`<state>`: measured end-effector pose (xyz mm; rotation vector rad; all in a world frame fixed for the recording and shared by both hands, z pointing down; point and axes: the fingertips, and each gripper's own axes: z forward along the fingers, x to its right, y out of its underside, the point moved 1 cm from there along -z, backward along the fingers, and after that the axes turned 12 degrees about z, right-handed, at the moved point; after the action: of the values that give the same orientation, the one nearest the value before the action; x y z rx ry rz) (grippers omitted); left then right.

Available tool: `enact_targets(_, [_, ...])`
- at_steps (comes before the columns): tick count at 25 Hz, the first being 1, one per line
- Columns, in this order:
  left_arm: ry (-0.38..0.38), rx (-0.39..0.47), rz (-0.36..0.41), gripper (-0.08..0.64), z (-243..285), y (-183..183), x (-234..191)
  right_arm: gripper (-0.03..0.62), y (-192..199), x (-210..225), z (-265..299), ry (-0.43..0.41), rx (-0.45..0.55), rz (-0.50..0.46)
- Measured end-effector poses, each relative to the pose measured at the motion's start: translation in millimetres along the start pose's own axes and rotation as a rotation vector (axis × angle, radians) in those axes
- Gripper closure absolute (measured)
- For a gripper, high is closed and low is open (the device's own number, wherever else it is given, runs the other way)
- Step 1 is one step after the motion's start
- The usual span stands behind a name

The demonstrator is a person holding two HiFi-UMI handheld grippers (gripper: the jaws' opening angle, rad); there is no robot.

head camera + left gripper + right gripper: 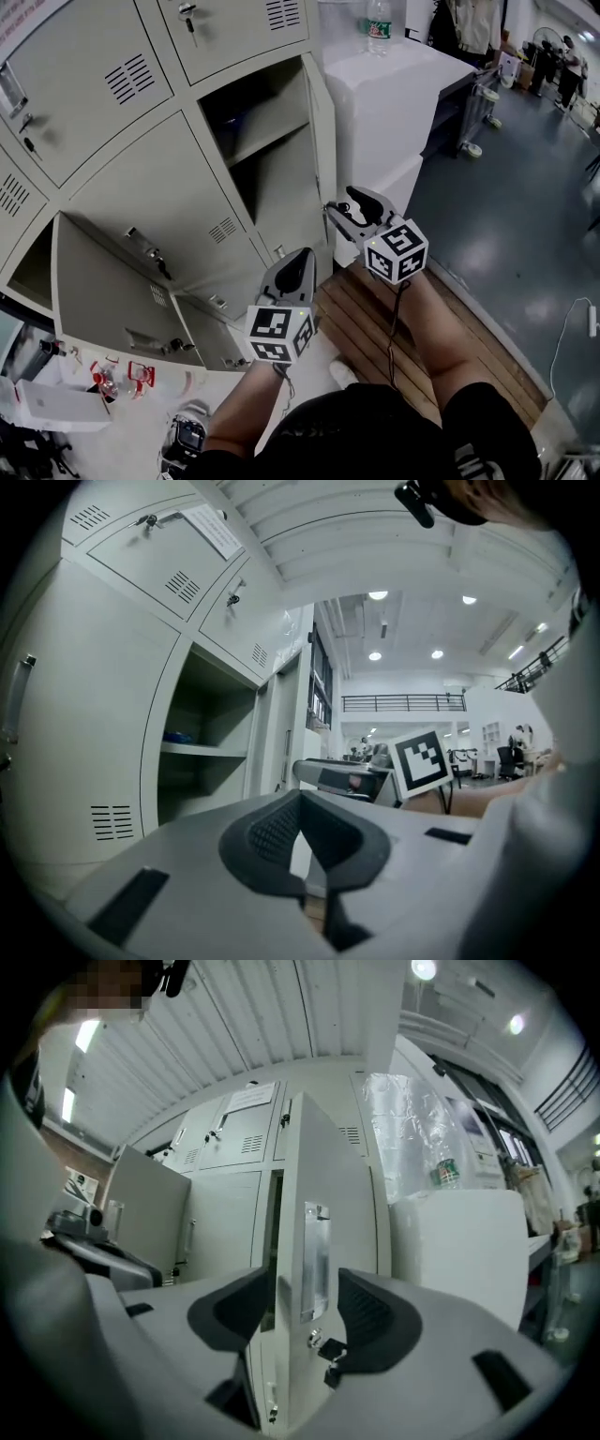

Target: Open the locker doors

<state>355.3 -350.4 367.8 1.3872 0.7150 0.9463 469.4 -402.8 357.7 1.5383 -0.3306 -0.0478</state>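
The grey locker bank [141, 187] fills the left of the head view. One right-column compartment [262, 131] stands open, its door [320, 141] swung out and seen edge-on. My right gripper [330, 214] is open, and the door's free edge [292, 1241] stands between its jaws, the pads on either side. The metal handle [314, 1260] and a key [330, 1349] show just beyond. My left gripper [298, 255] is shut and empty, level, pointing at the lockers below the open compartment [206, 752]. A lower-left door [103, 291] also hangs open.
A white cabinet [394, 94] with a water bottle [378, 26] on top stands right of the lockers. Wooden slats [375, 328] lie under the person's legs. Upper locker doors [84, 84] are closed with keys in them. People stand far off at top right; small items lie at bottom left.
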Motion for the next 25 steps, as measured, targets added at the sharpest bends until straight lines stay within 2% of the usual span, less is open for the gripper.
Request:
enact_targets(4, [0.019, 0.009, 0.004, 0.561, -2, -5, 8, 0.37, -1, -6, 6, 0.1, 0.006, -0.047])
enact_targets(7, [0.024, 0.011, 0.007, 0.561, -7, -7, 10, 0.426, 0, -6, 8, 0.17, -0.029, -0.118])
enact_targets(9, [0.025, 0.01, 0.008, 0.561, -11, -7, 11, 0.44, 0, -3, 5, 0.209, -0.046, -0.14])
enact_targets(13, [0.028, 0.008, 0.01, 0.561, -16, -7, 11, 0.479, -3, 14, -11, 0.272, -0.039, -0.114])
enact_targets(18, [0.038, 0.007, 0.01, 0.561, -16, -7, 16, 0.499, -6, 44, -30, 0.344, -0.029, -0.064])
enact_targets(25, [0.039, 0.002, 0.011, 0.561, -13, -6, 18, 0.506, -11, 74, -43, 0.4, -0.017, -0.021])
